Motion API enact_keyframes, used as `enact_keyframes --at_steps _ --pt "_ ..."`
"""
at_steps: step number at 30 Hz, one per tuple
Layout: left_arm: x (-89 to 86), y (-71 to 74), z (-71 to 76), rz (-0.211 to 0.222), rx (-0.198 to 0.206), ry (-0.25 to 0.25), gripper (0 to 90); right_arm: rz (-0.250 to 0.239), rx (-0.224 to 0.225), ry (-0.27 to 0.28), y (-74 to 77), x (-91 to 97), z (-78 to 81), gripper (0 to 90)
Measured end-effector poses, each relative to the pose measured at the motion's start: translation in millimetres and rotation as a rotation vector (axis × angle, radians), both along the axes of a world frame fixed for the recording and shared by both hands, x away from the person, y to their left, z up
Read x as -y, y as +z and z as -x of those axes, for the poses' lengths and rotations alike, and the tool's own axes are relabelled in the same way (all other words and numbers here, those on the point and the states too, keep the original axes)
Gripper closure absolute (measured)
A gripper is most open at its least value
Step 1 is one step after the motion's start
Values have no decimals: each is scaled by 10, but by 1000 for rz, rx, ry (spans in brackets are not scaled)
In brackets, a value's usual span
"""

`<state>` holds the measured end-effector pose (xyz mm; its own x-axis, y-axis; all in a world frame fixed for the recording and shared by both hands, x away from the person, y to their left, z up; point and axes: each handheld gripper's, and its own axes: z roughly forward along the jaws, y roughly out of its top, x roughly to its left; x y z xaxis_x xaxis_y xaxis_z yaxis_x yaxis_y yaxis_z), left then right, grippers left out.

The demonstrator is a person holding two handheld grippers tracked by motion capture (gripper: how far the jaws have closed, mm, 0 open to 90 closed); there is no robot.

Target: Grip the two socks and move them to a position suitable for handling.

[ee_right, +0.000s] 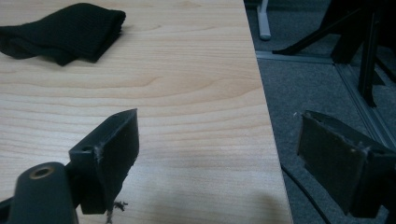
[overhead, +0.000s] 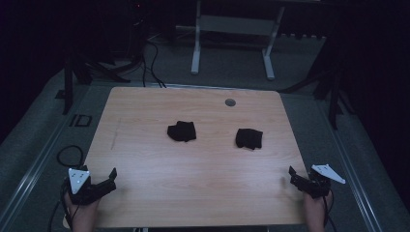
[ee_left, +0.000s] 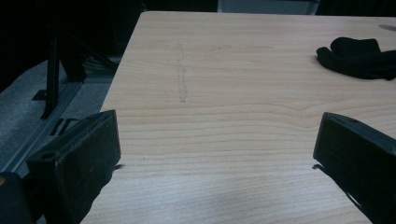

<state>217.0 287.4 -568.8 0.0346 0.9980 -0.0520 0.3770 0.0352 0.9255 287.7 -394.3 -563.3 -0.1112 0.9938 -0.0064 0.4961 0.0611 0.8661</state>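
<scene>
Two dark cloth bundles lie mid-table (overhead: 145,116): the left cloth (overhead: 182,131) and the right cloth (overhead: 249,138), well apart from each other. Your left gripper (overhead: 109,180) sits at the near left corner, jaws spread, empty. Your right gripper (overhead: 296,178) straddles the near right edge, jaws spread, empty. Likely risks: soft folds slipping from a shallow pinch; the right jaw catching the table edge as you reach in.

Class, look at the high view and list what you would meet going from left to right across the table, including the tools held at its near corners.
Left hand-held gripper → left black cloth bundle → grey round cap → right black cloth bundle → right hand-held gripper.
</scene>
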Motion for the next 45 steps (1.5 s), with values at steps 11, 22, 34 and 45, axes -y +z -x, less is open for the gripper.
enact_keyframes --at_steps 11,22,34,45 --pt "120 55 17 -21 49 -7 9 -8 -65 52 27 -18 10 138" --pt "328 85 -13 74 2 -131 9 -28 -148 188 186 -319 -191 135" --pt "663 146 15 25 -10 -224 9 -43 -170 272 304 -748 -632 127" --pt "760 147 7 9 -7 -267 9 -51 -172 300 455 -1200 -1240 198"
